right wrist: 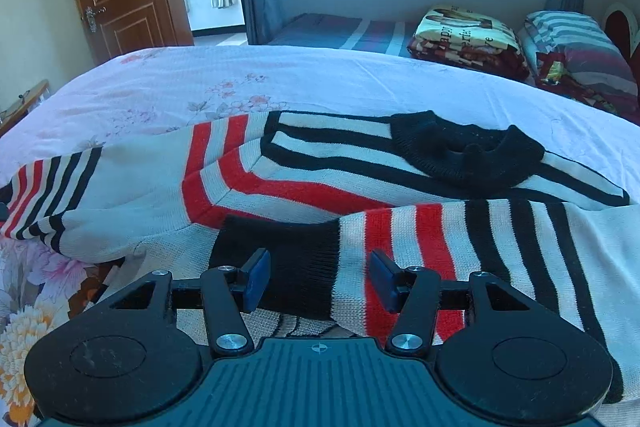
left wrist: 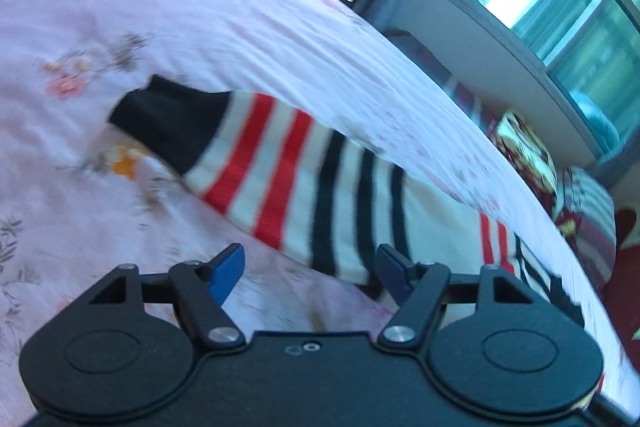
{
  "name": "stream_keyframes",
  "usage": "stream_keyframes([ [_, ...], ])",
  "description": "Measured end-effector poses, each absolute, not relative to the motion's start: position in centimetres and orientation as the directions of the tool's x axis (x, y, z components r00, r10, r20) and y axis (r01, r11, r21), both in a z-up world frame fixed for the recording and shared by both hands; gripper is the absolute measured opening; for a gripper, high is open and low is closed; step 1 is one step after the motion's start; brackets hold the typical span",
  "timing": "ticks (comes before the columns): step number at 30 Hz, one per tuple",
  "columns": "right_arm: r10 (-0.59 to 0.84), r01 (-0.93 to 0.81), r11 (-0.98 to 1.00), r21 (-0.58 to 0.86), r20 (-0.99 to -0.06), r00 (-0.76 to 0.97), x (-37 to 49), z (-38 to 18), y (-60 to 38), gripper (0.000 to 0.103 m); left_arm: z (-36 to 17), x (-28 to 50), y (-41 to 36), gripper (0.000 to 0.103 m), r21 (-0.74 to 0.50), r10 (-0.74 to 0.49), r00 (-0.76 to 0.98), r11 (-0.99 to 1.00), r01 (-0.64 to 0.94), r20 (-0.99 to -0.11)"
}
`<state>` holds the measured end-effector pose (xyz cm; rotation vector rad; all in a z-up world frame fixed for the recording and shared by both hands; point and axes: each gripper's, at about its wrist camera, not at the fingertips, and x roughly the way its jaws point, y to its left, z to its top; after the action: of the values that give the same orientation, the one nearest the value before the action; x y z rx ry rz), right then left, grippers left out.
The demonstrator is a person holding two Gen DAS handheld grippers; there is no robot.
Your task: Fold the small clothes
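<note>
The jaws of the right gripper (right wrist: 318, 281) stand partly open astride the black cuff (right wrist: 280, 259) of a sleeve laid across the sweater's body, pads clear of the knit, nothing held. The jaws of the left gripper (left wrist: 310, 273) are likewise partly open and empty above the other sleeve (left wrist: 256, 163), which stretches out flat over the bed (left wrist: 240, 11). To fold well, take each sleeve near its cuff, through both layers, and carry it low across the torso so the fabric lies without ridges; keep the left sleeve square to the side seam before release. Count: one striped sweater (right wrist: 328, 183), two sleeves, one black collar (right wrist: 464, 151). Beyond the bed lie one folded blanket (right wrist: 464, 39) and one striped pillow (right wrist: 580, 43).
</note>
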<state>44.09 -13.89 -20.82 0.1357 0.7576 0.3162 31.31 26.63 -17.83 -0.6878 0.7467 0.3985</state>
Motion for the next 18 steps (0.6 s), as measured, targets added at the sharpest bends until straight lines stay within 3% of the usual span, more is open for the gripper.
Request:
stream_keyframes([
  [2, 0.325, -0.227, 0.946, 0.233, -0.652, 0.685, 44.2, -20.9, -13.8, 0.055, -18.9, 31.0, 28.5, 0.058, -0.486, 0.066, 0.683, 0.652, -0.582, -0.728],
  [7, 0.319, -0.217, 0.948, 0.234, -0.656, 0.685, 44.8, -21.1, -13.7, 0.055, -21.0, 31.3, 31.2, 0.055, -0.625, 0.022, 0.748, 0.533, -0.570, -0.663],
  [9, 0.312, -0.213, 0.950, 0.228, -0.658, 0.686, 44.9, -21.2, -13.5, 0.055, -21.6, 31.8, 32.0, 0.046, -0.660, 0.021, 0.770, 0.500, -0.560, -0.637],
  [11, 0.308, -0.209, 0.951, 0.227, -0.660, 0.685, 45.0, -21.4, -13.4, 0.055, -22.5, 32.3, 33.0, 0.019, -0.688, 0.023, 0.780, 0.455, -0.565, -0.625],
  [12, 0.305, -0.209, 0.952, 0.223, -0.660, 0.686, 45.0, -21.5, -13.3, 0.055, -23.0, 32.5, 33.4, 0.013, -0.699, 0.024, 0.781, 0.430, -0.571, -0.624],
  [18, 0.289, -0.192, 0.957, 0.218, -0.639, 0.713, 44.8, -21.1, -13.3, 0.055, -23.0, 33.0, 32.9, 0.005, -0.692, 0.063, 0.793, 0.451, -0.564, -0.606],
])
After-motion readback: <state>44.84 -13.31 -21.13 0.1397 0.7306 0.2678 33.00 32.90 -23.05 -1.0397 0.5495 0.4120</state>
